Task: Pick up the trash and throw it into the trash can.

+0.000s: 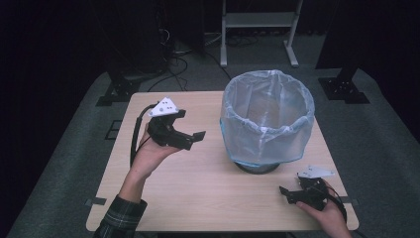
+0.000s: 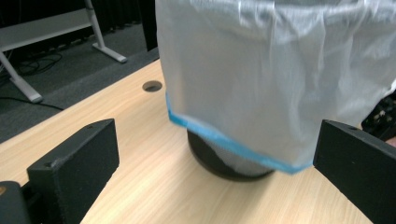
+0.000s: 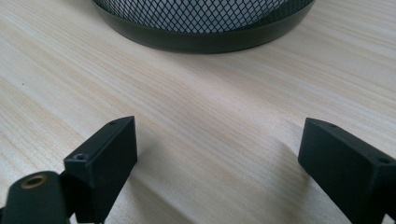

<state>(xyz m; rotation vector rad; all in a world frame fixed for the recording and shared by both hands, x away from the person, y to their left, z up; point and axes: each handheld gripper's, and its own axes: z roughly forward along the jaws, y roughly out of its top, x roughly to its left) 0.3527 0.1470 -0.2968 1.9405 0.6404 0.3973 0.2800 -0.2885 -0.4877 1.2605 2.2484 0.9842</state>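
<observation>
A black mesh wastebasket lined with a pale translucent bag (image 1: 267,119) stands right of the table's middle; the bag has a blue hem (image 2: 224,142) hanging over the dark base (image 3: 205,32). My left gripper (image 1: 194,140) is held above the table to the left of the basket, open and empty, jaws pointing at the bag (image 2: 280,70). My right gripper (image 1: 286,195) lies low at the front right, open and empty, jaws spread over bare wood in the right gripper view (image 3: 219,140) just short of the base.
The light wooden table (image 1: 198,198) has a round cable hole (image 2: 152,86) behind the basket. On the grey floor beyond stand a white frame's legs (image 1: 257,29), black stand bases (image 1: 119,89) and loose cables.
</observation>
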